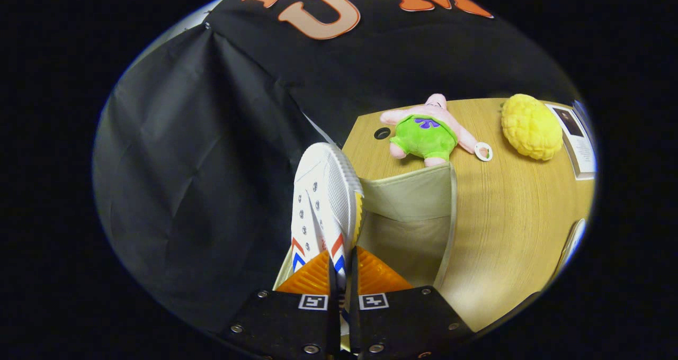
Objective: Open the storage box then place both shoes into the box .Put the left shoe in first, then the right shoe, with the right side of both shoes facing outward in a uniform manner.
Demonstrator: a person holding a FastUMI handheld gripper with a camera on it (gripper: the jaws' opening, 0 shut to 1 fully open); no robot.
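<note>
A white canvas shoe (323,196) with red and blue chevron stripes hangs toe-forward from my gripper (343,267), whose two fingers are shut on the shoe's rear upper. The shoe is tilted, its toe pointing away over the left rim of the beige fabric storage box (418,196). The box stands open on the wooden table, its inside visible just ahead and right of the fingers. Part of the box's floor is hidden by the fingers and the shoe.
On the wooden table (508,217) beyond the box lie a pink star plush in green shorts (426,132) and a yellow bumpy plush (531,127). A printed card (577,137) rests at the far right. A round cable hole (382,133) sits near the table's left edge.
</note>
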